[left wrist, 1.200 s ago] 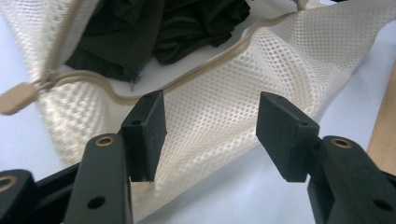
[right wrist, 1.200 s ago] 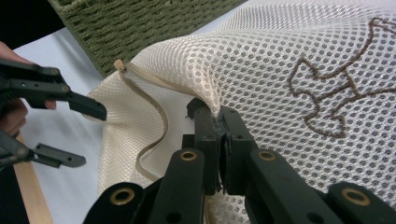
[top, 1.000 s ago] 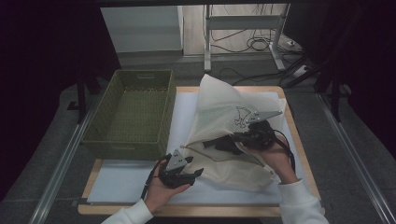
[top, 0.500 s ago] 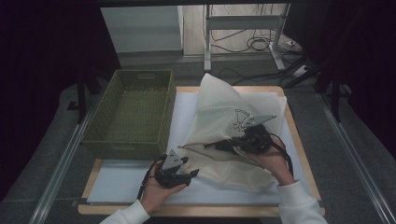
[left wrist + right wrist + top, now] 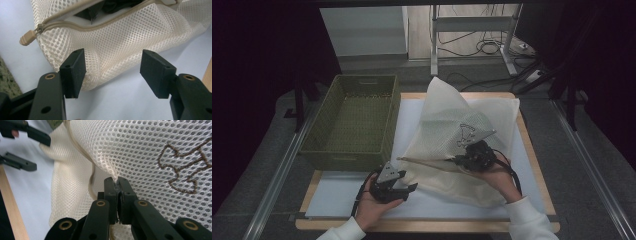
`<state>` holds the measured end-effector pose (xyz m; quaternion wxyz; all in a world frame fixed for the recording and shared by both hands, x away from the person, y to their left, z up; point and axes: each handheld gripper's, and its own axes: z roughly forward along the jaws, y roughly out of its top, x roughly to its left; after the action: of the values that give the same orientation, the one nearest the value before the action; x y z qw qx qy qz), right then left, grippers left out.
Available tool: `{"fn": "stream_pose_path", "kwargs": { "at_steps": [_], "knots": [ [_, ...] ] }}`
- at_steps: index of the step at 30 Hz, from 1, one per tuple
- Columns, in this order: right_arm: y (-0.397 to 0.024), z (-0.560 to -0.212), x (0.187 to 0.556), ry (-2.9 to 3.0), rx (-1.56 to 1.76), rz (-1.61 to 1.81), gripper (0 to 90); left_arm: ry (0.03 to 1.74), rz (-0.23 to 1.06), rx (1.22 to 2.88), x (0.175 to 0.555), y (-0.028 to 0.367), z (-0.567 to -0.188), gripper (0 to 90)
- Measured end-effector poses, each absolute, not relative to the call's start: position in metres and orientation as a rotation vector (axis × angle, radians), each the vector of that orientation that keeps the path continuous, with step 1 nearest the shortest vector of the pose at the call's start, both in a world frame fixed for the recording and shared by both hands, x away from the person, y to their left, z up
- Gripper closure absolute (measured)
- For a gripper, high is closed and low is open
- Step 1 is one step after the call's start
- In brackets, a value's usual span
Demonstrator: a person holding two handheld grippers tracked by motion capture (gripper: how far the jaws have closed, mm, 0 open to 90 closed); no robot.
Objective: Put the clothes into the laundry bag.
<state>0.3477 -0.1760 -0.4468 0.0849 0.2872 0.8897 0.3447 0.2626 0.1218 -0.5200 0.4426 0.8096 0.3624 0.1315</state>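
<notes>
Right gripper [image 5: 117,185] clamped shut on mesh bag [image 5: 452,135], upper layer lifted off worktop [image 5: 532,165]. Left gripper [image 5: 112,67] jaws just opening, bag corner between, untouched. Step judged: mouth being held open; next, zipper-side edge to be pinched.

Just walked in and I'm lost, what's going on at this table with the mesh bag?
A person works a cream mesh laundry bag with a zipper on the white mat, a gripper in each hand. The right gripper is shut on a fold of the bag's mesh and holds it raised. The left gripper stands open at the bag's near corner, its fingers not pressing it; its jaws have just been opening. The zipper is partly open. A green woven basket sits to the left.
</notes>
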Motion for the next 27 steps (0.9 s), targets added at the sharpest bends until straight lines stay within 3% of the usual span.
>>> {"fn": "stream_pose_path", "kwargs": {
  "at_steps": [15,24,27],
  "knots": [
    [-0.155,-0.501,0.353,2.714,0.871,0.835,84.2,0.924,0.326,2.022,0.263,0.131,-0.524,35.8],
    [-0.158,-0.498,0.354,2.685,0.887,0.849,54.5,0.928,0.322,2.025,0.264,0.132,-0.524,35.6],
    [-0.160,-0.489,0.351,2.656,0.876,0.880,48.8,0.927,0.324,2.024,0.264,0.133,-0.524,35.6]
  ]
}}
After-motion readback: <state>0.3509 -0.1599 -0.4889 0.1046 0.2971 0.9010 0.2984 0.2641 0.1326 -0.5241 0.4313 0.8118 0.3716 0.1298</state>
